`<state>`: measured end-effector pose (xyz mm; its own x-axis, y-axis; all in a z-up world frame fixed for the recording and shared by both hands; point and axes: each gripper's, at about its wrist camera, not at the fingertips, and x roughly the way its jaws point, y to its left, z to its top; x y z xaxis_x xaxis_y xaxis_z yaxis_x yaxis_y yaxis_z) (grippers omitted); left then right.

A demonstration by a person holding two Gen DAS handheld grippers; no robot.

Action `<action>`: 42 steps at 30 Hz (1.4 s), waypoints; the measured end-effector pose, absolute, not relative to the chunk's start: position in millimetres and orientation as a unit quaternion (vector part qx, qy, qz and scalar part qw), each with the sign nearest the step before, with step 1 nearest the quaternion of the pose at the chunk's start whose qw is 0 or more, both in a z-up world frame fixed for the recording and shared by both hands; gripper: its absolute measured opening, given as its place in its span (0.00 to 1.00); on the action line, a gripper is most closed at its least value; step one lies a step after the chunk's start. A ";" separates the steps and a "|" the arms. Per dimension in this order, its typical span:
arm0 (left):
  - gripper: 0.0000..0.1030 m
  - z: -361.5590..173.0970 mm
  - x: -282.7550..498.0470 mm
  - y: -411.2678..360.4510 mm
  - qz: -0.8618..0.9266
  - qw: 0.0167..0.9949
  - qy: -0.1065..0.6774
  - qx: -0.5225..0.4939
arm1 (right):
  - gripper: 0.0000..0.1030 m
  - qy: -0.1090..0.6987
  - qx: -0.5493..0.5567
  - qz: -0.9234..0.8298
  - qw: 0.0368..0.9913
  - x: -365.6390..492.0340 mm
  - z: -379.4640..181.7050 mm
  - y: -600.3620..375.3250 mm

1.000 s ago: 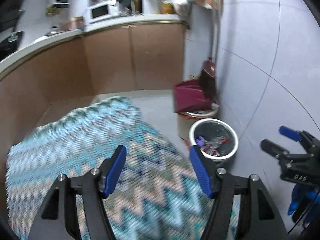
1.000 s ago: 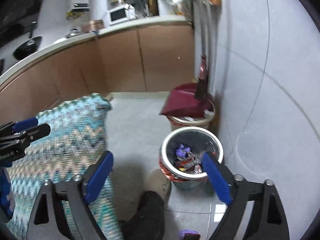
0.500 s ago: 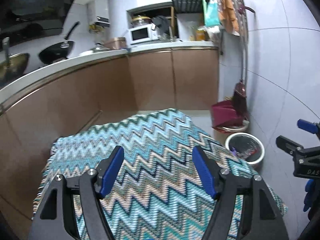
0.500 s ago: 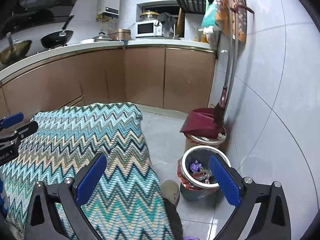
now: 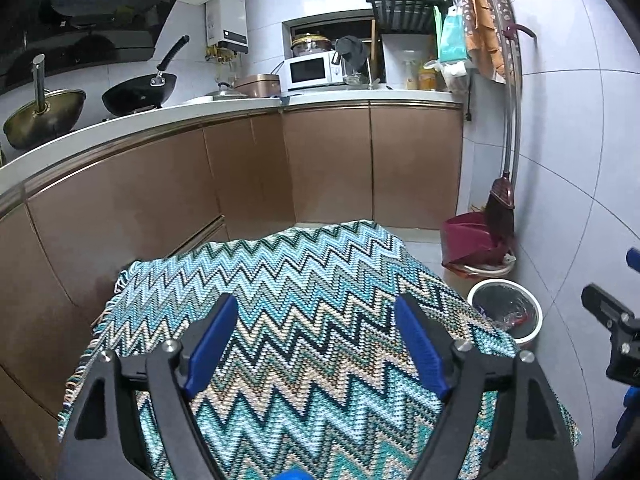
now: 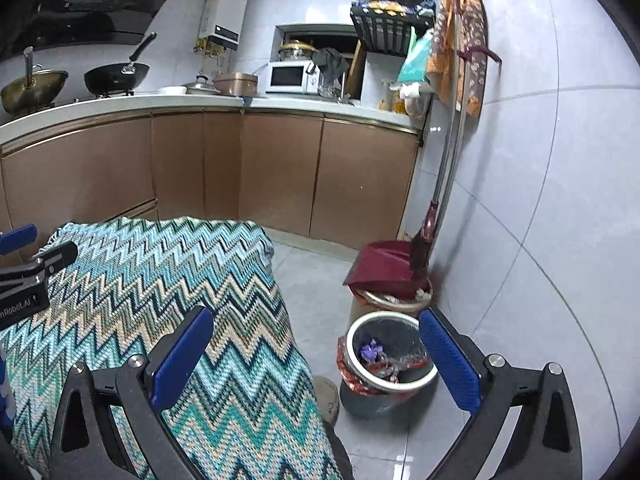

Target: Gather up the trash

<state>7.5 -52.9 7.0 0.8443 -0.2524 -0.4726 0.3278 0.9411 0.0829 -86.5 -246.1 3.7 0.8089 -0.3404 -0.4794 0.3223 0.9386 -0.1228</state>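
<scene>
A white-rimmed trash bin stands on the floor by the right wall, with purple and red wrappers inside; it also shows in the left wrist view. My left gripper is open and empty above a table covered by a zigzag-patterned cloth. My right gripper is open and empty, spanning the cloth's right edge and the bin. Each gripper shows at the edge of the other's view.
A second bin with a maroon dustpan and a broom stands behind the trash bin against the tiled wall. Brown kitchen cabinets run along the back. A shoe is on the floor beside the bin.
Both grippers have risen and tilted up from the bin, so the views now take in the whole cloth-covered table and the kitchen. Both stayed open and empty.
</scene>
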 end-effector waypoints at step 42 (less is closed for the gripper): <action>0.80 11.7 23.2 -83.9 -0.171 0.957 0.217 0.093 | 1.00 0.249 0.016 -0.203 0.947 -81.9 5.5 -290.1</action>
